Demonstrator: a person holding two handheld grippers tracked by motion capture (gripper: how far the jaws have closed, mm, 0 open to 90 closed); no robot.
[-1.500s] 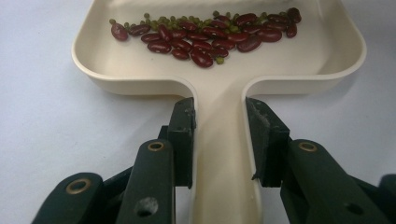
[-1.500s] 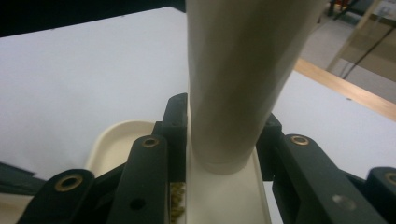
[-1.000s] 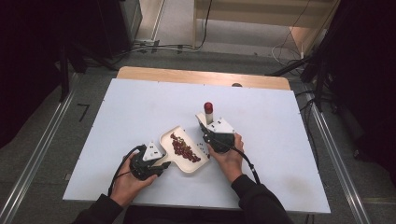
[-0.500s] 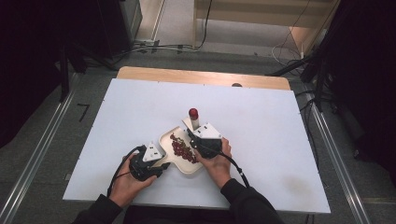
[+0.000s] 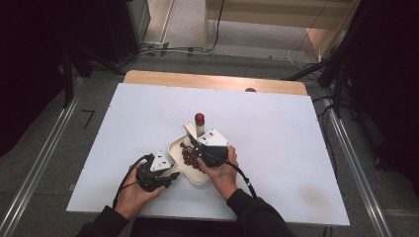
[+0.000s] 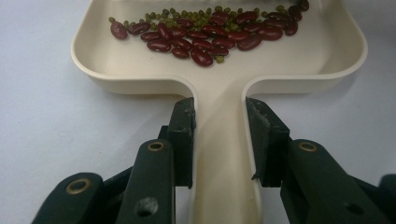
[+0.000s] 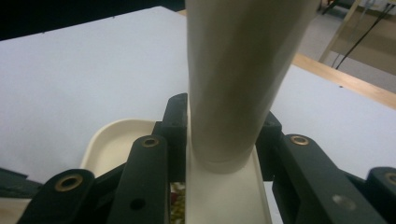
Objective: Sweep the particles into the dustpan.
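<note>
A cream pan-shaped tray (image 5: 175,147) lies on the white table, with dark red beans (image 5: 189,157) and small green ones in it. My left gripper (image 5: 173,176) is shut on the tray's flat handle (image 6: 224,158), one pad against each side. The red beans (image 6: 205,35) lie in a band along the tray's far wall (image 6: 219,84). My right gripper (image 5: 199,147) hangs over the tray's right part, shut on a cream tool with a round upright handle (image 7: 238,79) and a red cap (image 5: 199,117). The tool's lower end is hidden behind my right gripper (image 7: 224,140).
The white table (image 5: 276,128) has wide bare room to the left, right and far side of the tray. A wooden strip (image 5: 212,81) runs along its far edge. Metal rails (image 5: 44,148) flank the table on the floor.
My right gripper has carried the red-capped tool leftward, from beside the tray's right edge to above the beans. The left gripper and the tray have stayed put.
</note>
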